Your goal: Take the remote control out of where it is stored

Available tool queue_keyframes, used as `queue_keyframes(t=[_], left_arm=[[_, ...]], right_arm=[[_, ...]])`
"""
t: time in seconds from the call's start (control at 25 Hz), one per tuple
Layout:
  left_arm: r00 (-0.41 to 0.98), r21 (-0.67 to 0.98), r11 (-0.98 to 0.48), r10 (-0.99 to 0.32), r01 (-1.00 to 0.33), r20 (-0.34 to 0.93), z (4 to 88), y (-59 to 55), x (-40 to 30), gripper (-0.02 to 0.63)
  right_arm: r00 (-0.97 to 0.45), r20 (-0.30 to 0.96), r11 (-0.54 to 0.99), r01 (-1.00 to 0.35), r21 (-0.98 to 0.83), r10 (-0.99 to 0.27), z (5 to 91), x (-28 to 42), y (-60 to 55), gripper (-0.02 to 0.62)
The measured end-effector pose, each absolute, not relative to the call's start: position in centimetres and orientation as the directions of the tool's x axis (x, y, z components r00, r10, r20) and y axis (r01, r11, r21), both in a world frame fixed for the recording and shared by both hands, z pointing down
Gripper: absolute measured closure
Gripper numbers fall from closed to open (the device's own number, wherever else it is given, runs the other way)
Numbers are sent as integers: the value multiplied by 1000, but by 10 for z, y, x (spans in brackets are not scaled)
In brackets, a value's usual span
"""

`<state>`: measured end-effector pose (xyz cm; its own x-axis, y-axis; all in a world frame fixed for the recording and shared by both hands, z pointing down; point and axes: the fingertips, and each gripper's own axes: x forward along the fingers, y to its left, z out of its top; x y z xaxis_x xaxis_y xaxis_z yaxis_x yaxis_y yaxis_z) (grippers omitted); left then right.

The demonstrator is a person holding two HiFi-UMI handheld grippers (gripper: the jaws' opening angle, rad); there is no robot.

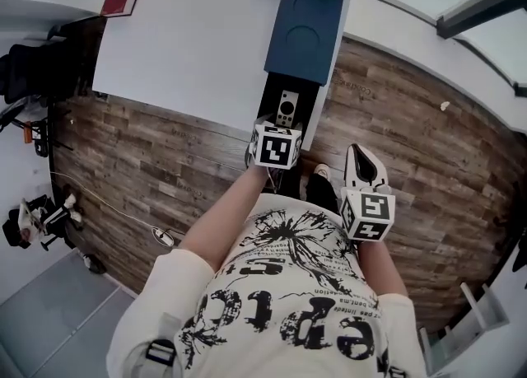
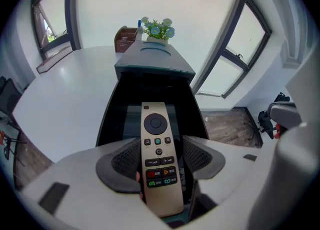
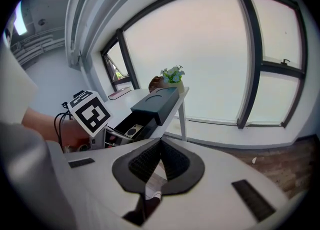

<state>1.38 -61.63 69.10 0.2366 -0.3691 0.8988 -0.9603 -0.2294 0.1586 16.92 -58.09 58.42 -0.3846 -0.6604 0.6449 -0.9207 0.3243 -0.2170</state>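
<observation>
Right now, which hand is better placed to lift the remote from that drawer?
Left. The left gripper has its fingers apart around the remote in the open drawer; the right gripper hangs aside, fingers together.

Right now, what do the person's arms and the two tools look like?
The left tool and right tool are pale grey shells with dark ribbed pads. Each carries a white cube with black square markers. The person wears a cream short-sleeved T-shirt with black print; the forearms are bare.
</observation>
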Motion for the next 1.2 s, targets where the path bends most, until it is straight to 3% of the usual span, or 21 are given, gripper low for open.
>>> queue_keyframes(t=[0.12, 0.4, 0.6, 0.84, 1.2], left_arm=[[200, 121, -221, -381, -968, 903, 694, -619, 10, 380], [188, 110, -221, -370, -969, 910, 694, -615, 8, 386], [217, 179, -135, -375, -975, 901, 683, -601, 5, 386], [251, 191, -167, -527, -967, 812, 633, -616, 7, 386], [278, 100, -267, -793, -958, 542, 511, -638, 24, 386]], right_arm=[[-373, 641, 293, -927, -233, -671, 585, 178, -582, 592], [-352, 615, 271, -936, -226, -706, 573, 191, -586, 592], [-350, 611, 269, -937, -224, -710, 570, 194, -581, 592], [-371, 597, 300, -928, -218, -712, 563, 186, -580, 592], [-402, 485, 362, -915, -179, -776, 509, 166, -605, 592]])
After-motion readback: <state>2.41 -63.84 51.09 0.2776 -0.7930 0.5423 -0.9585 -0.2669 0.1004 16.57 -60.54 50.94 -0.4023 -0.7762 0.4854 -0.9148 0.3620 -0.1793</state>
